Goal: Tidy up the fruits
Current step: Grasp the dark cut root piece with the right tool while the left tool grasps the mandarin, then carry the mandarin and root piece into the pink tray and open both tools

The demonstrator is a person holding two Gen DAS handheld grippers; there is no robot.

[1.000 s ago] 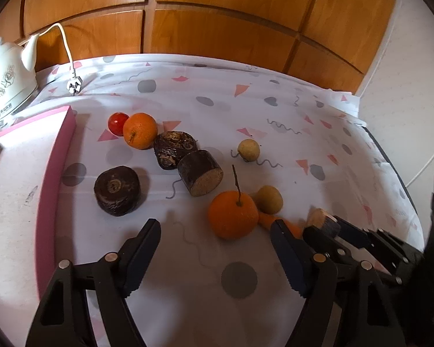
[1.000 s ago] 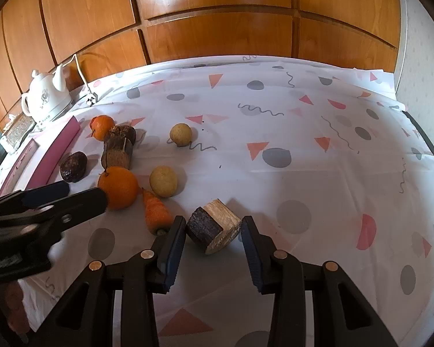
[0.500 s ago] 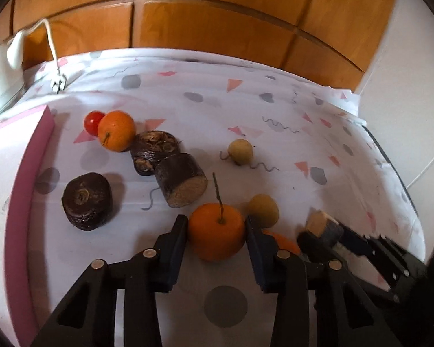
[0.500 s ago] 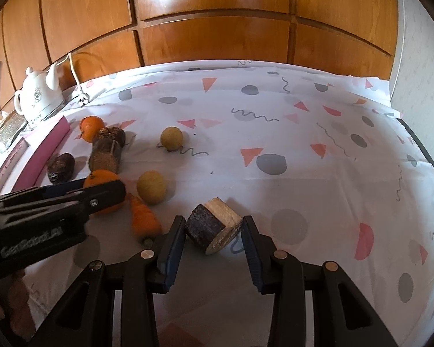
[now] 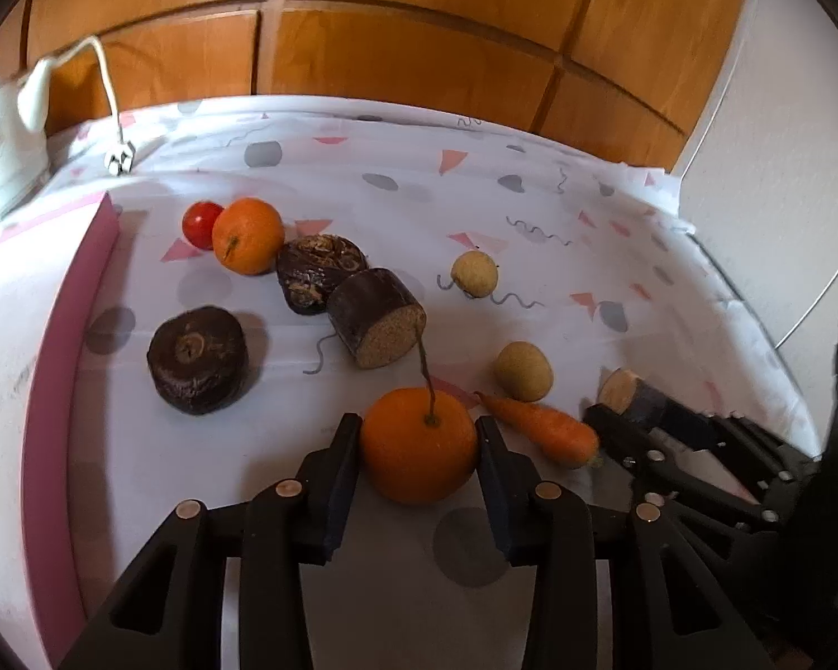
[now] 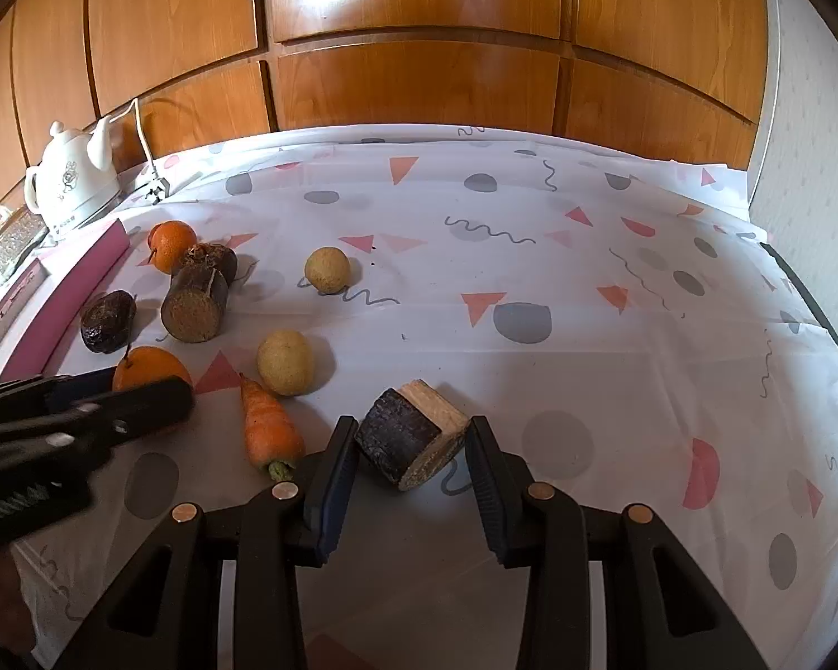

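Fruits lie scattered on a patterned tablecloth (image 6: pixel 531 234) as two hand-held tongs each pinch one piece. The left gripper (image 5: pixel 419 460), its jaws having just been closing, presses both pads against a stemmed orange (image 5: pixel 419 452). The right gripper (image 6: pixel 413 449) is clamped on a dark cut chunk (image 6: pixel 410 435) with pale faces. A carrot (image 5: pixel 542 430) lies just right of the left tongs, between the two tools, with a tan round fruit (image 5: pixel 524 371) close beyond it. Ahead and left of the left tongs sit more dark pieces, a second orange (image 5: pixel 247 234) and a pink-rimmed tray (image 5: pixel 56 391). The round orange, pinched near its widest part, could roll or squirt out if lifted fast. The angular chunk looks gripped across its corners and may twist. Moving either tool sideways risks knocking the carrot or the other tool.
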